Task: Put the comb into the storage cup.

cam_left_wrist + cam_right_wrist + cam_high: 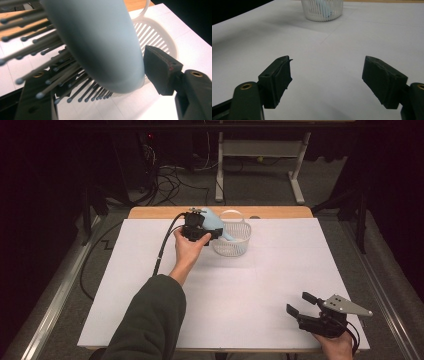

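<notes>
Okay, my left gripper [209, 233] grips one hairbrush [214, 221] over the single basket's rim [246, 228]; right gripper [299, 305] gapes wide near the table's [250, 285] front edge.

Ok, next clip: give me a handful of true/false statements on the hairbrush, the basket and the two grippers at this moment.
1. The left gripper holds a light blue hairbrush at the white slotted basket. True.
2. The brush's handle end points down into the basket. True; the bristled head is up at the gripper.
3. The right gripper is shut on a second brush. False: its jaws stand wide apart with nothing between them, above the white table cover.
4. The basket stands at the near edge of the table, beside the right gripper. False: it stands toward the far side, by the left gripper.
5. The basket lies tipped on its side. False: it stands upright.
</notes>
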Tool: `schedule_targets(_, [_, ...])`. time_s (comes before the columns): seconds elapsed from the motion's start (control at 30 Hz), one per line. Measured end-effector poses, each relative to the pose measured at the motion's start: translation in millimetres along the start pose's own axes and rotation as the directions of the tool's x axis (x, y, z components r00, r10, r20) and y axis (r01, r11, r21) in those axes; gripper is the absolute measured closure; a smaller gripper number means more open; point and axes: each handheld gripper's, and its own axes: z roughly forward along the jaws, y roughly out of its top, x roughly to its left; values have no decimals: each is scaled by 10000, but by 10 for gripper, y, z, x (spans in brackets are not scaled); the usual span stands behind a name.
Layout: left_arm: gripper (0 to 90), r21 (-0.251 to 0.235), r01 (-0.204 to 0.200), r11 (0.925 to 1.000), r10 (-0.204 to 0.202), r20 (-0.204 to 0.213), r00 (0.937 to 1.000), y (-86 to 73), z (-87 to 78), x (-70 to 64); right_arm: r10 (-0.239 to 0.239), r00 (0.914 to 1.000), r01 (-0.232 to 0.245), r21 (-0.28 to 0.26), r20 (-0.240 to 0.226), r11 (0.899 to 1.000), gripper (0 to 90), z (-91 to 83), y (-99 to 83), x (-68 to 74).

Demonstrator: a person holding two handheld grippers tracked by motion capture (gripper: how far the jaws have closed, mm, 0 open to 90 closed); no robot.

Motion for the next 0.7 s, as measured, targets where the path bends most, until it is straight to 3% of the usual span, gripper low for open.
schedule_targets(0.33, [316,99,-476,9988,475,103,9988,-19,-32,6,-65,9999,65,29,-87,10000,238,9,-1,10])
schedule_targets(0.7, [308,182,-567,9982,566,55,9984,-23,-52,0,-35,10000,35,22,-61,10000,238,7,-1,9])
